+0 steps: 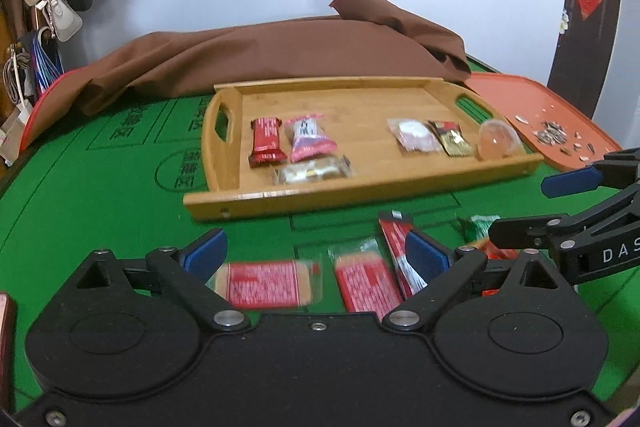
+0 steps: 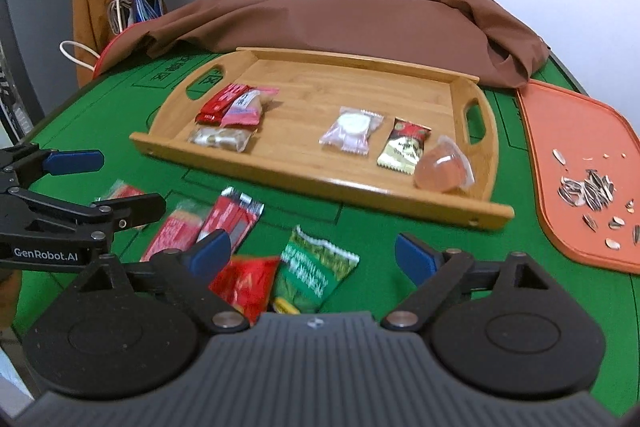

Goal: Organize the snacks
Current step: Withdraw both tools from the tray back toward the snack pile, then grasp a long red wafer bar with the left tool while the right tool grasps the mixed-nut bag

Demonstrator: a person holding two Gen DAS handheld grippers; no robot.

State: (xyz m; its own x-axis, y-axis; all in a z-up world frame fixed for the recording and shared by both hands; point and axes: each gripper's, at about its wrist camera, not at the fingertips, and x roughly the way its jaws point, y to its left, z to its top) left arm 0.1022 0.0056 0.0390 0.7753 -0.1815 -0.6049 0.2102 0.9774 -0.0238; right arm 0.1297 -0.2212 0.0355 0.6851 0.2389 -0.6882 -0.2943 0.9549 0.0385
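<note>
On the left gripper: "GenRobot.AI".

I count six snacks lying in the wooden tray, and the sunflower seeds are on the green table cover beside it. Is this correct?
Not quite. The wooden tray does hold six snacks, but the sunflower seeds lie on the orange tray to its right, not on the green table cover. The right wrist view shows this most clearly.
</note>
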